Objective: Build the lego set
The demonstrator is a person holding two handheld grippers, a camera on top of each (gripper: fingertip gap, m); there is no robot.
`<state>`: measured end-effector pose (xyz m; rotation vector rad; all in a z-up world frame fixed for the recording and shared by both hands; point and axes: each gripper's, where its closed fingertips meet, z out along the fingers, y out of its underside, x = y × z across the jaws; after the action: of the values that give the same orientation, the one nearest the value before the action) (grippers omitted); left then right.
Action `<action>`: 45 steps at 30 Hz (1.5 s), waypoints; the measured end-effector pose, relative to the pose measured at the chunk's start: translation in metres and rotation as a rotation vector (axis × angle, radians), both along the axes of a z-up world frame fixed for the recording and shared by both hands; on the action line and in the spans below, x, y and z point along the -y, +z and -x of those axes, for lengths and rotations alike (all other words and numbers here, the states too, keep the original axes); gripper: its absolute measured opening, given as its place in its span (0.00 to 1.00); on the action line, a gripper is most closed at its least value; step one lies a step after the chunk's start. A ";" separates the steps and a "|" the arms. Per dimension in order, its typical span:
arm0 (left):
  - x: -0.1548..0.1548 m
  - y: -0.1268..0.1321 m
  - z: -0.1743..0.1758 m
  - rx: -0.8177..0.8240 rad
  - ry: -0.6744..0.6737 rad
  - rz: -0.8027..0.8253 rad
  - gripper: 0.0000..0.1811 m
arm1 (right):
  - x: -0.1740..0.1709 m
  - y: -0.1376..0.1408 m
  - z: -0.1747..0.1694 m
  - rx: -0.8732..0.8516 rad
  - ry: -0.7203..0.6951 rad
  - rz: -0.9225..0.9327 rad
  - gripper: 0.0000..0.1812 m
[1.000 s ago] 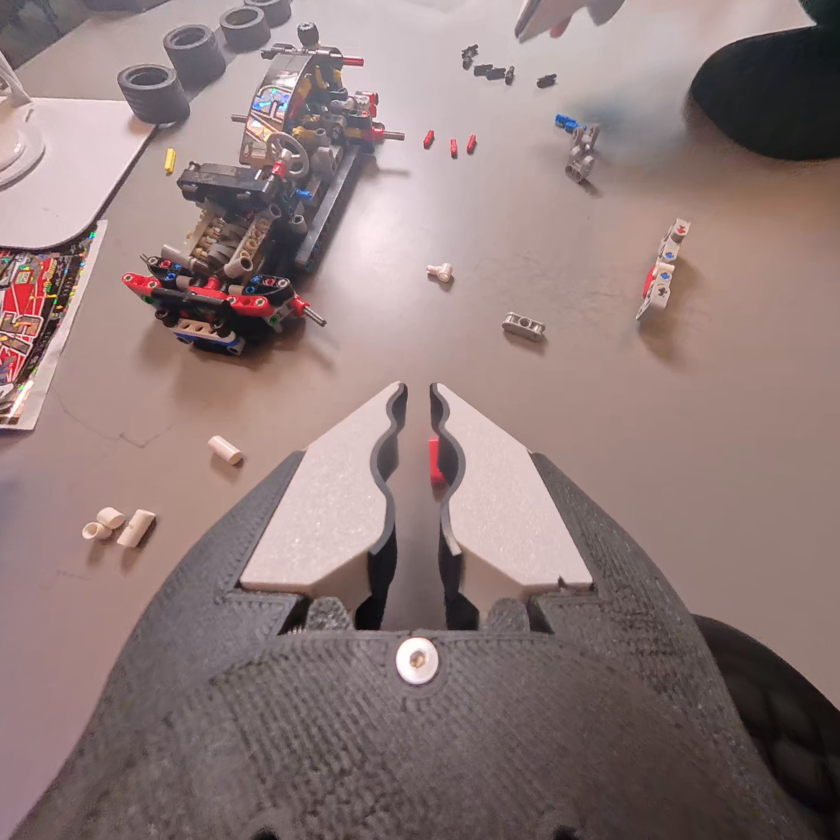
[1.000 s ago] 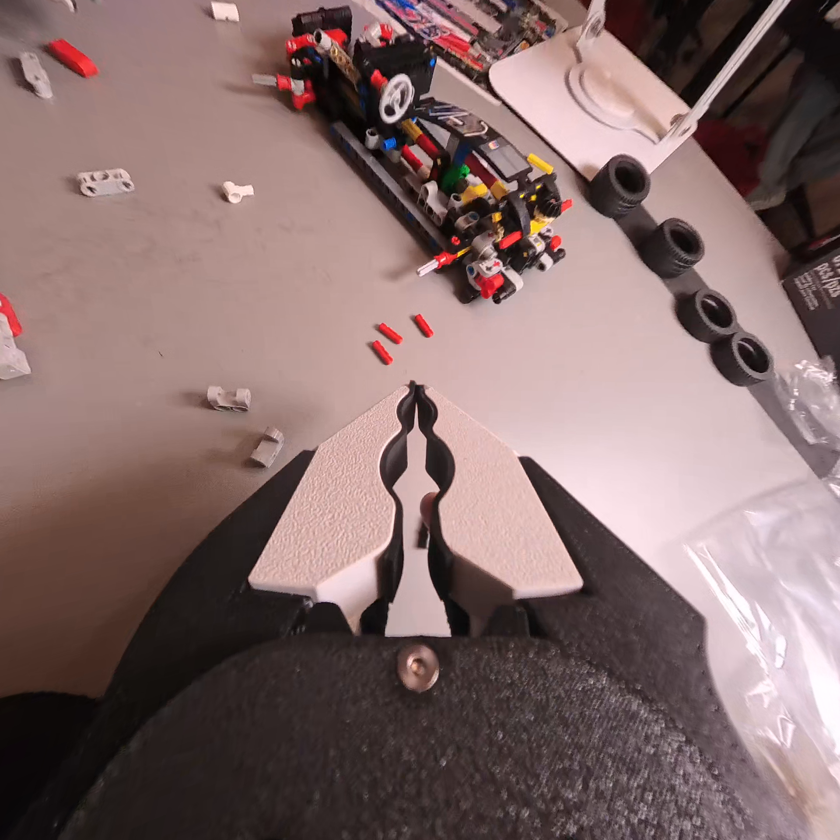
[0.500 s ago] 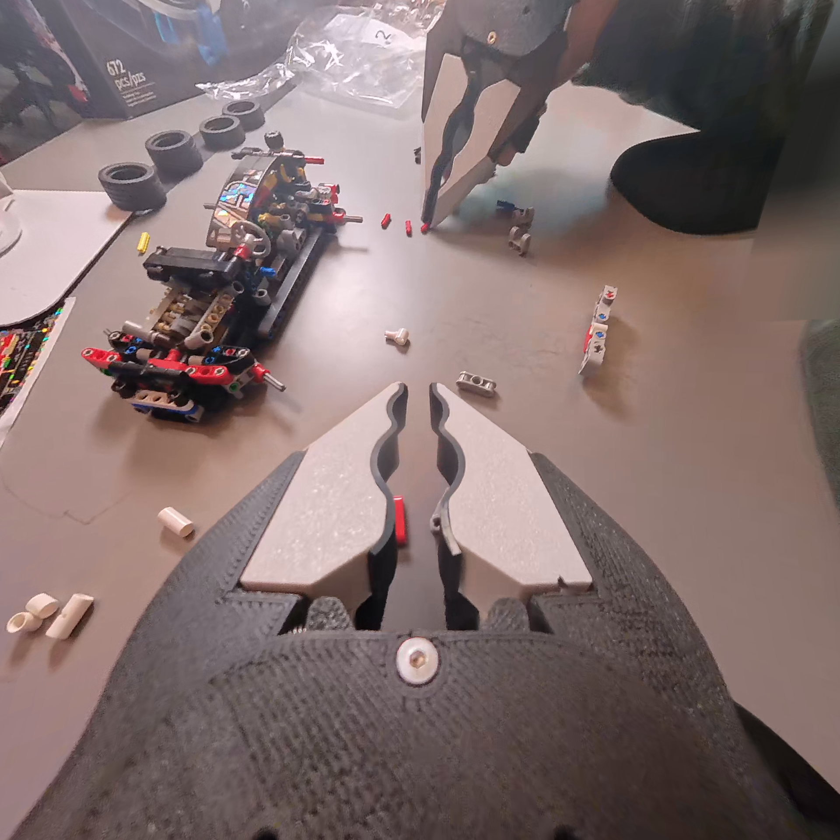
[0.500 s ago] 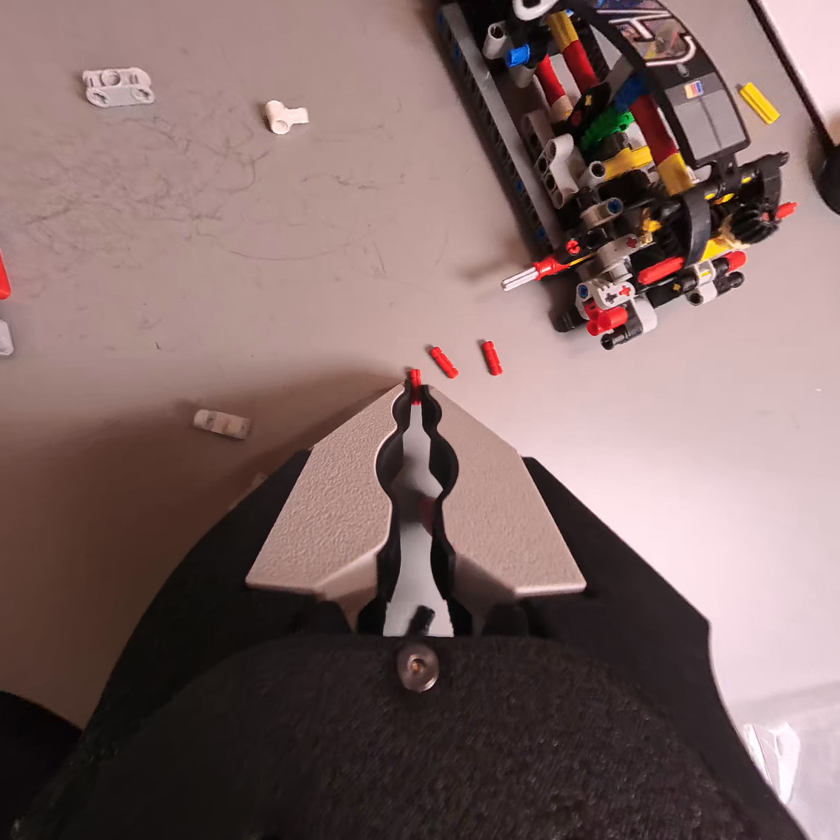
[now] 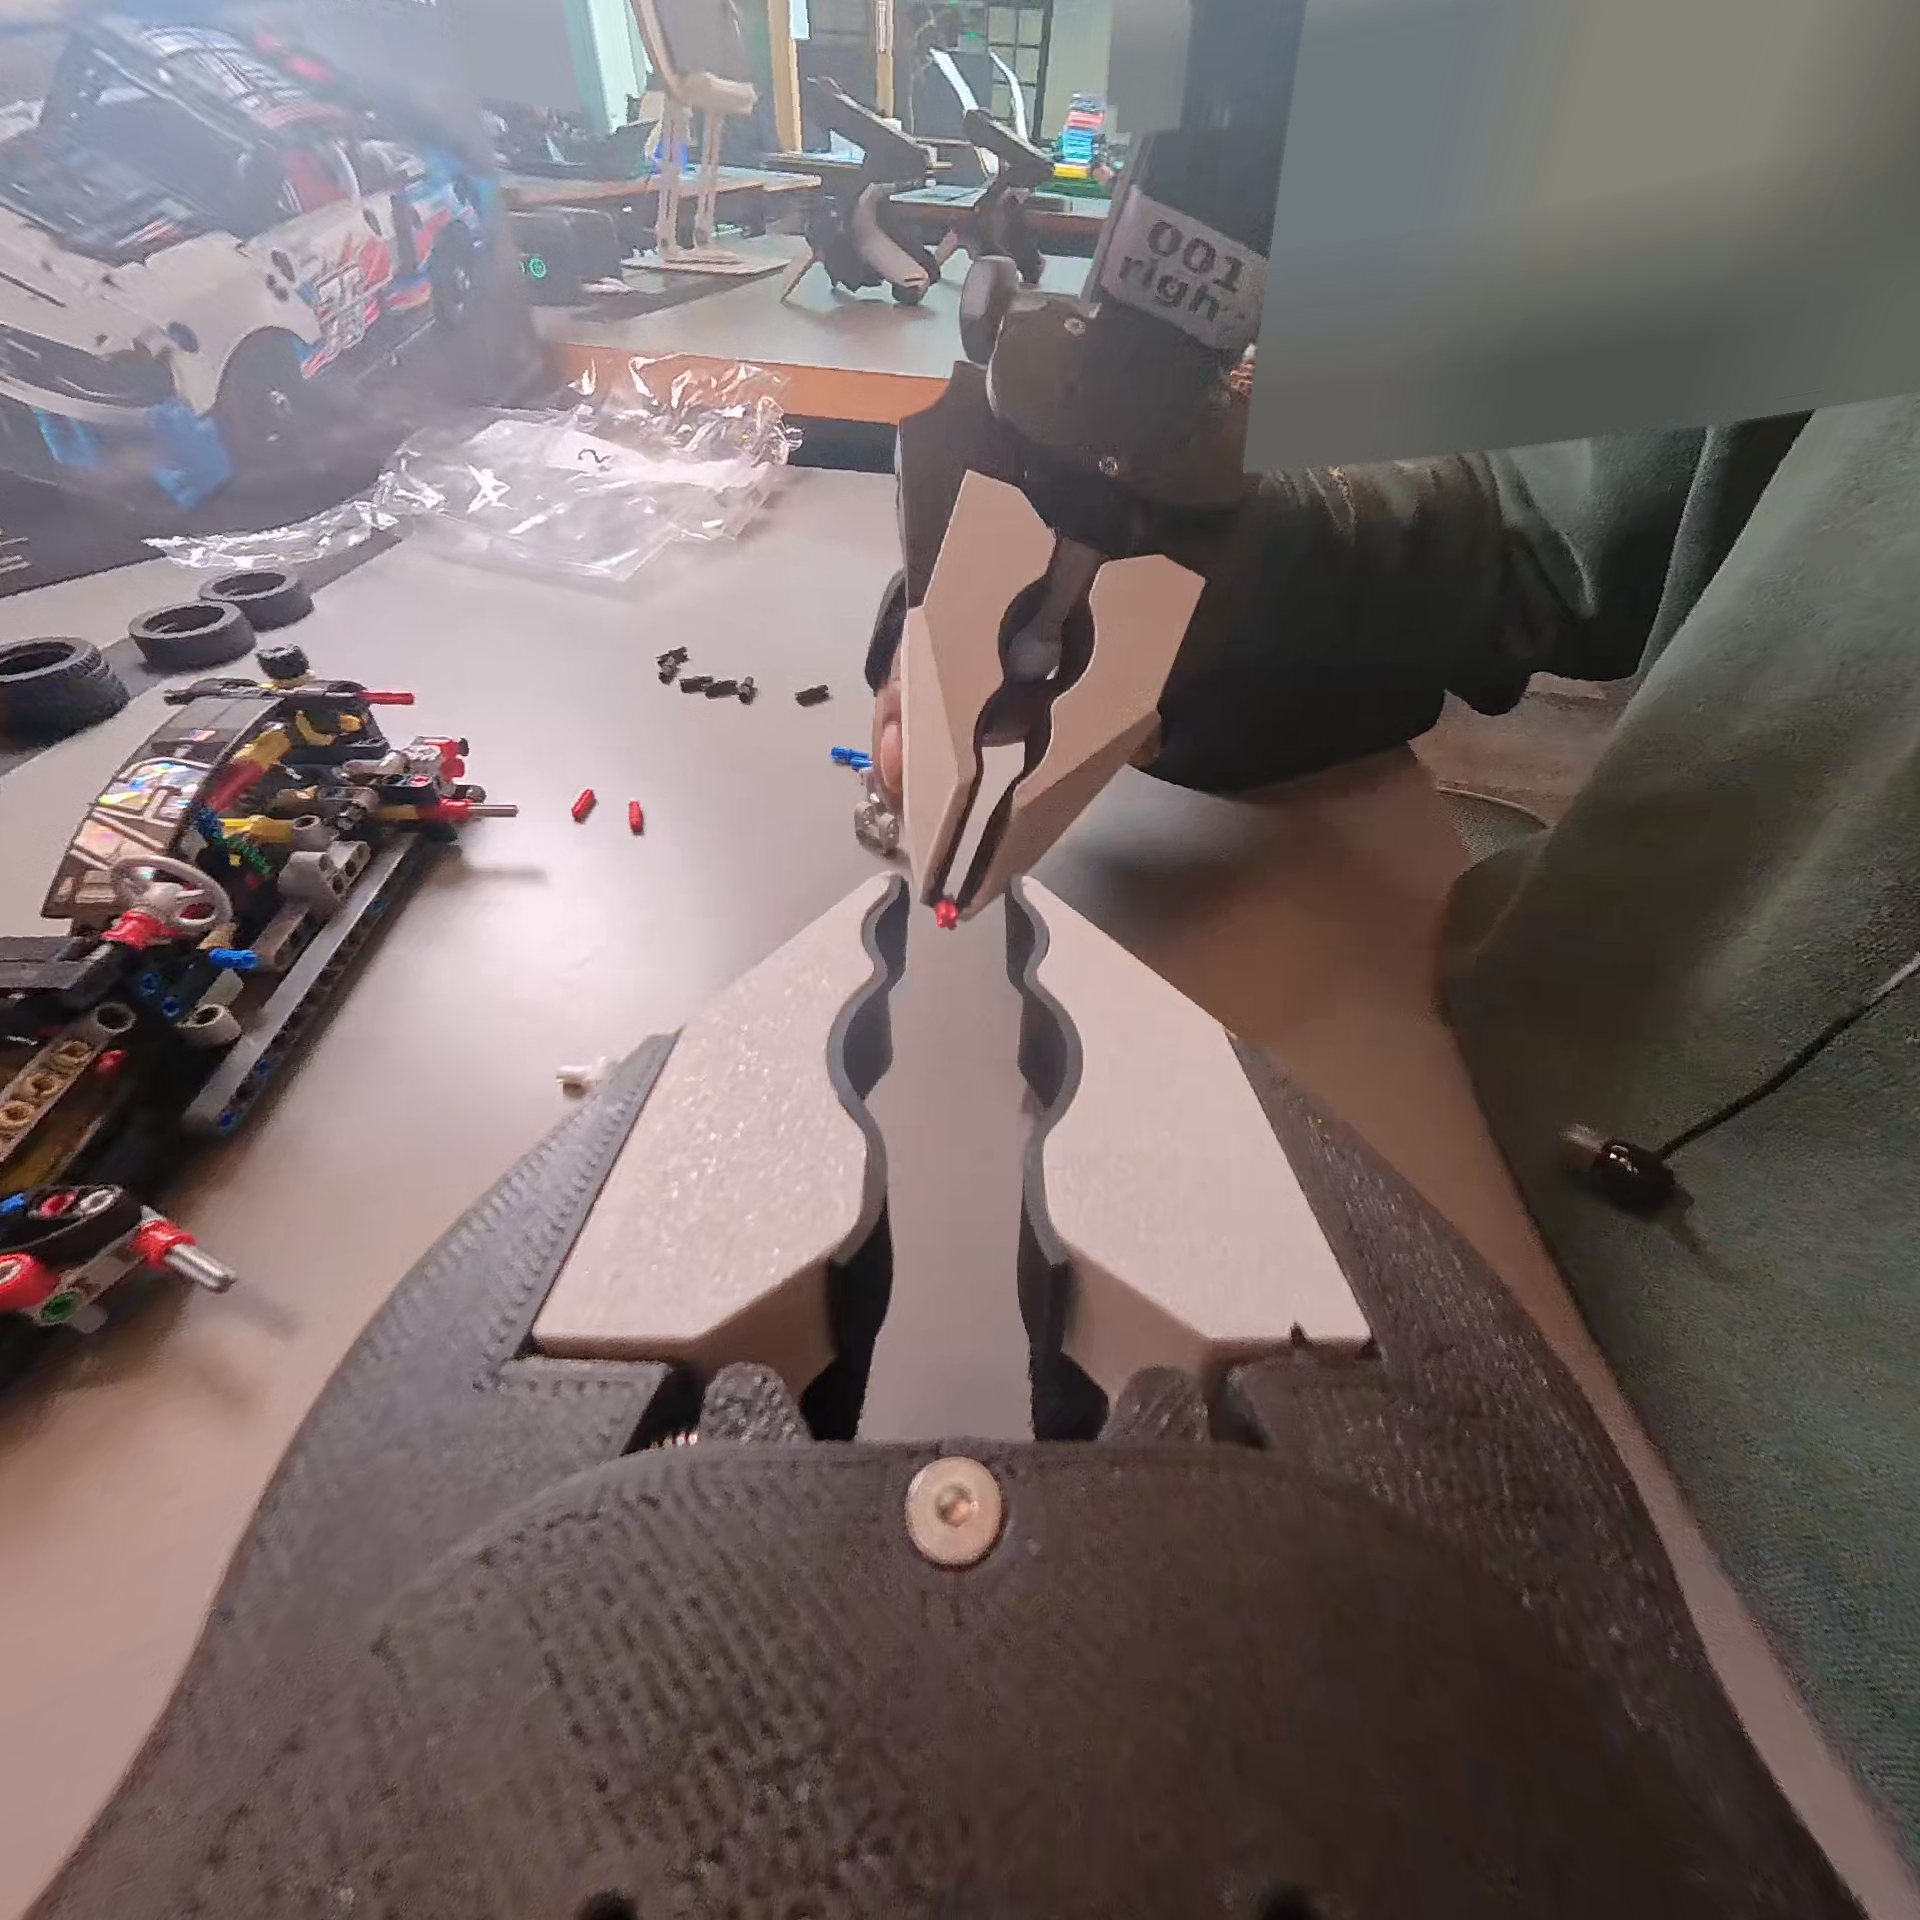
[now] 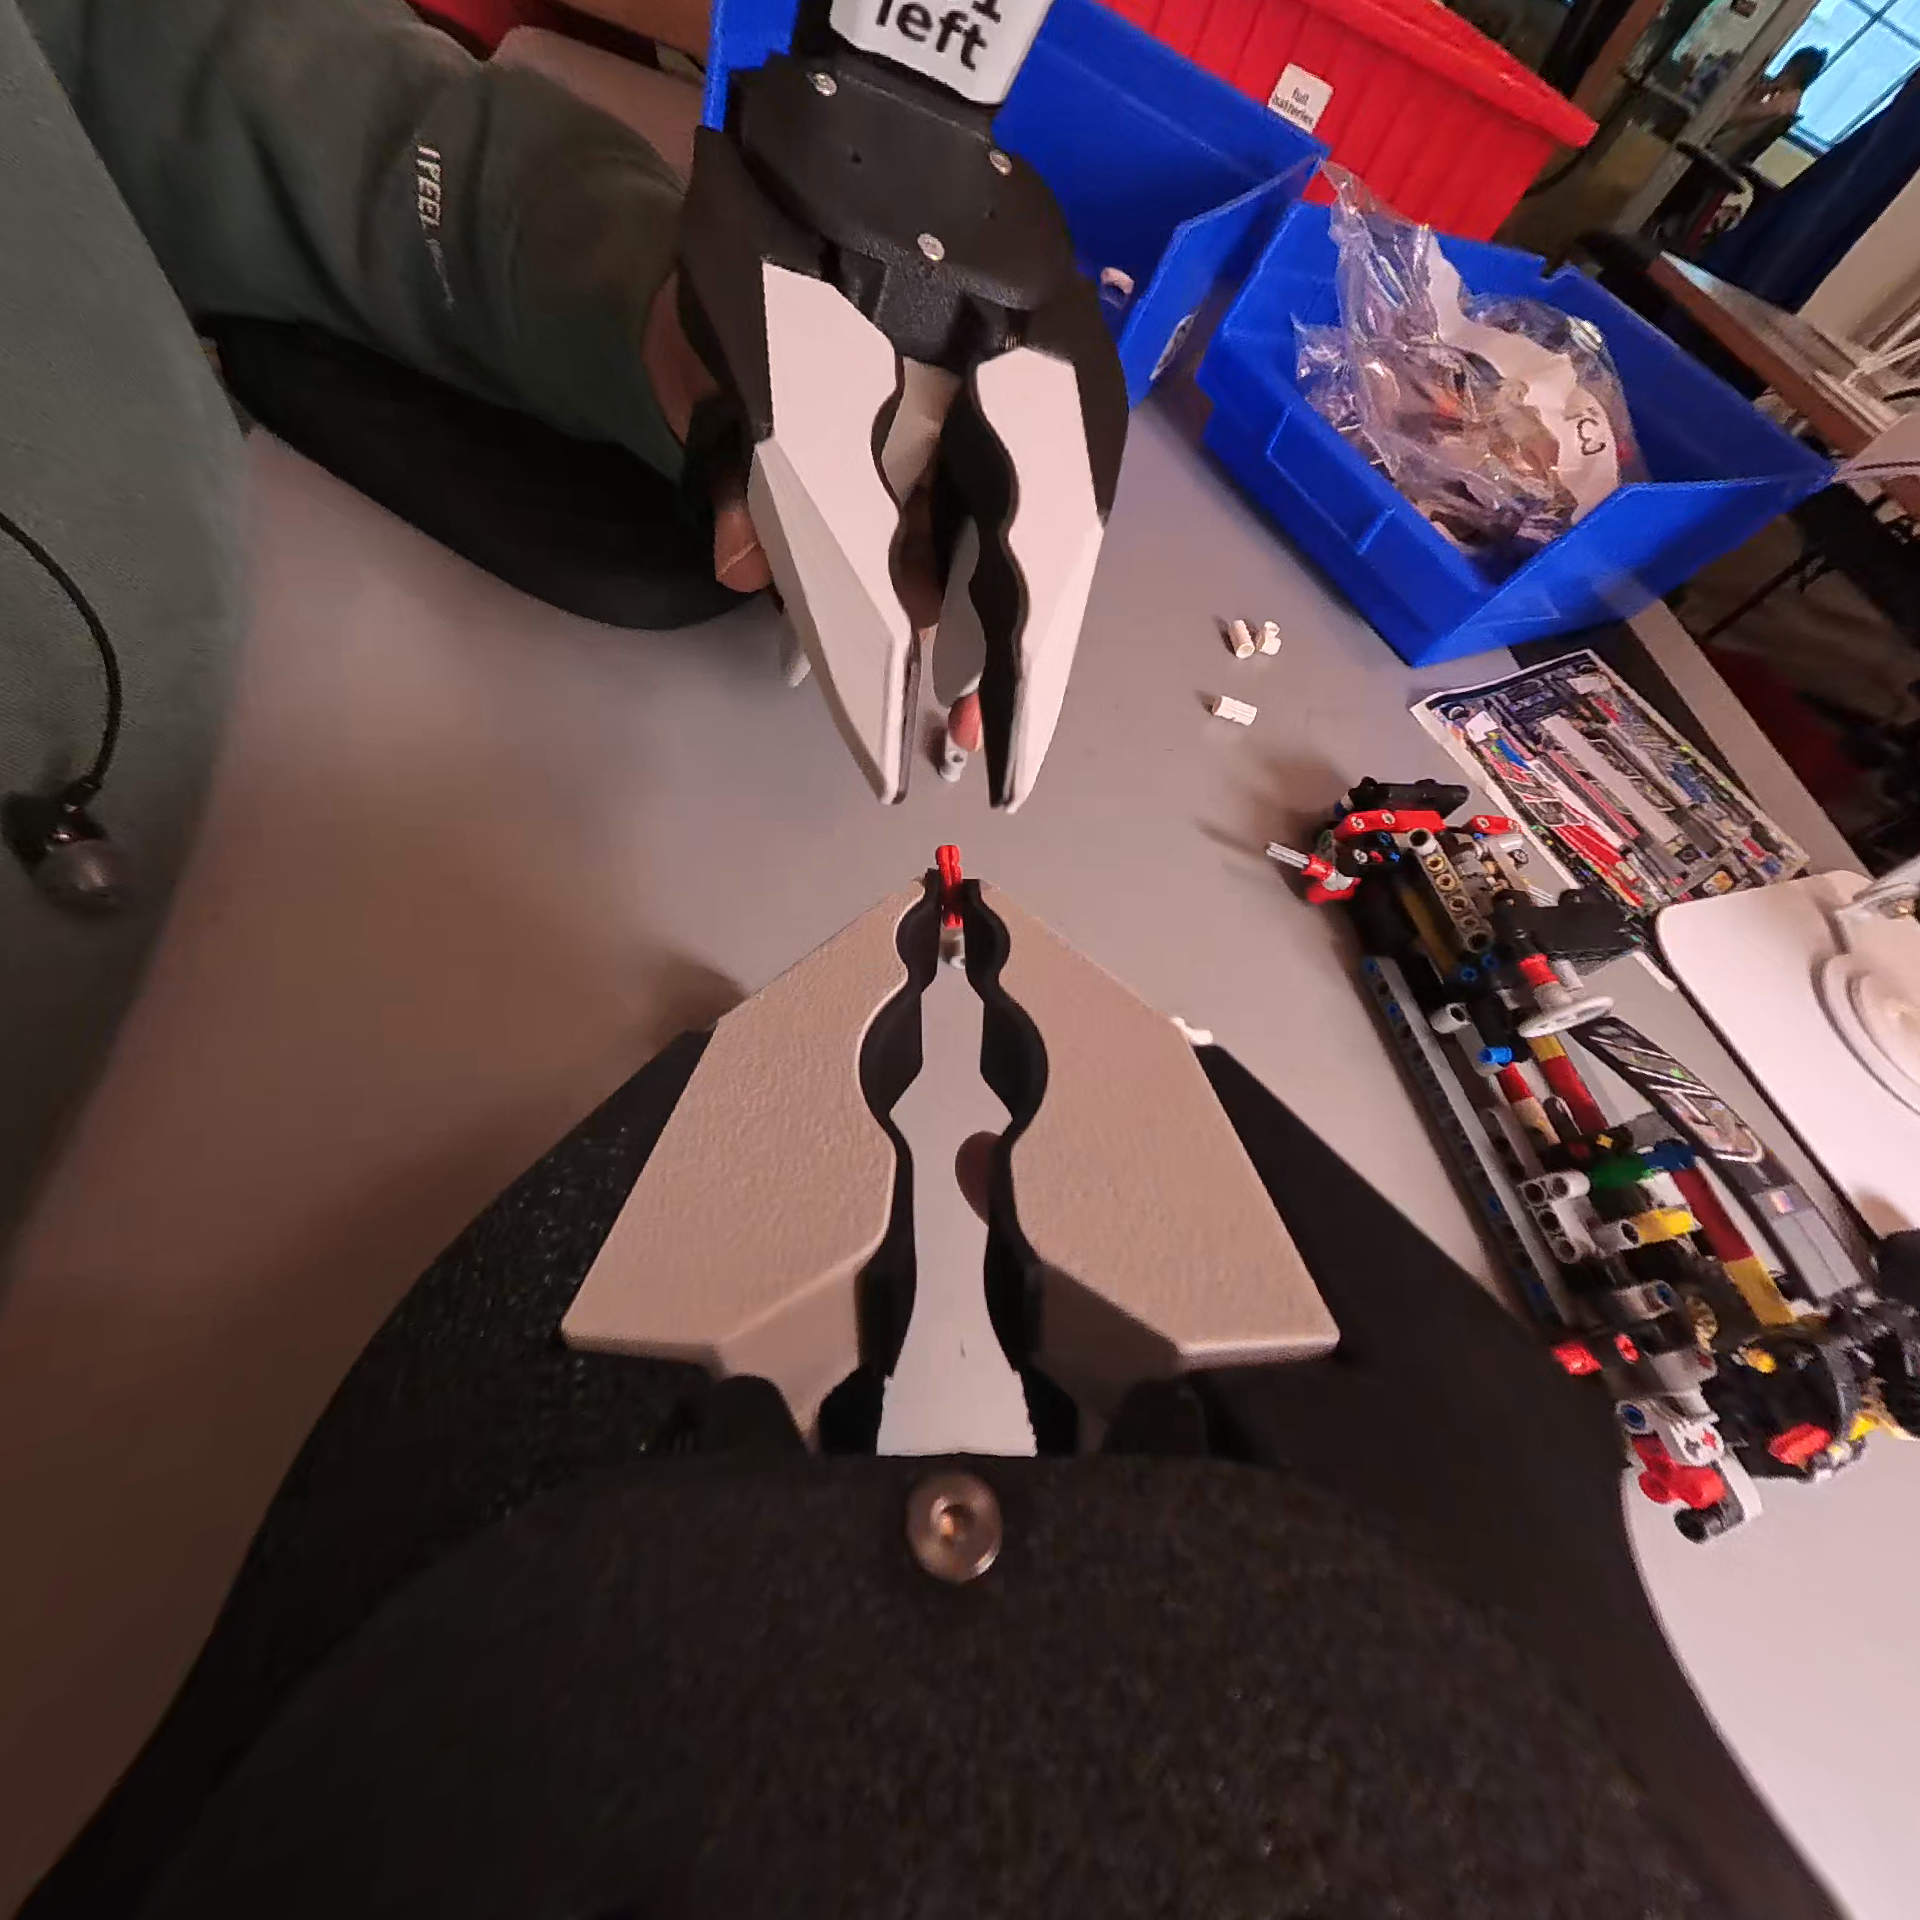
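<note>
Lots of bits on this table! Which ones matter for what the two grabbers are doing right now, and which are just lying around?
In use:
- red pin, pinched in the right gripper
- left gripper, jaws apart, facing it
- part-built car

Lying about:
- two red pins
- black tyres
- black pins
- blue bins
- sticker sheet
- empty plastic bags

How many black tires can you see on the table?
3 in the left wrist view, lined up beyond the car chassis: nearest tire, middle tire, far tire. More may be hidden.
</note>
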<state>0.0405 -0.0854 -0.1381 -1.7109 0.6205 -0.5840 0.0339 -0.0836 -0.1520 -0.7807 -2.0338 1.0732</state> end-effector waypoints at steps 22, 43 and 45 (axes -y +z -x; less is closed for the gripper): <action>-0.001 -0.017 -0.009 -0.147 -0.004 0.027 0.01 | 0.006 -0.004 -0.007 0.023 0.003 0.000 0.01; 0.010 -0.054 -0.008 -0.440 -0.105 0.283 0.01 | -0.013 -0.058 -0.056 0.406 0.115 -0.065 0.17; 0.014 -0.057 -0.013 -0.476 -0.144 0.352 0.01 | -0.011 -0.061 -0.058 0.419 0.117 -0.070 0.17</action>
<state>0.0531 -0.0991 -0.1953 -2.1742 1.0310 -0.3990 0.0921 -0.0723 -0.2132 -0.9190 -2.4803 0.9538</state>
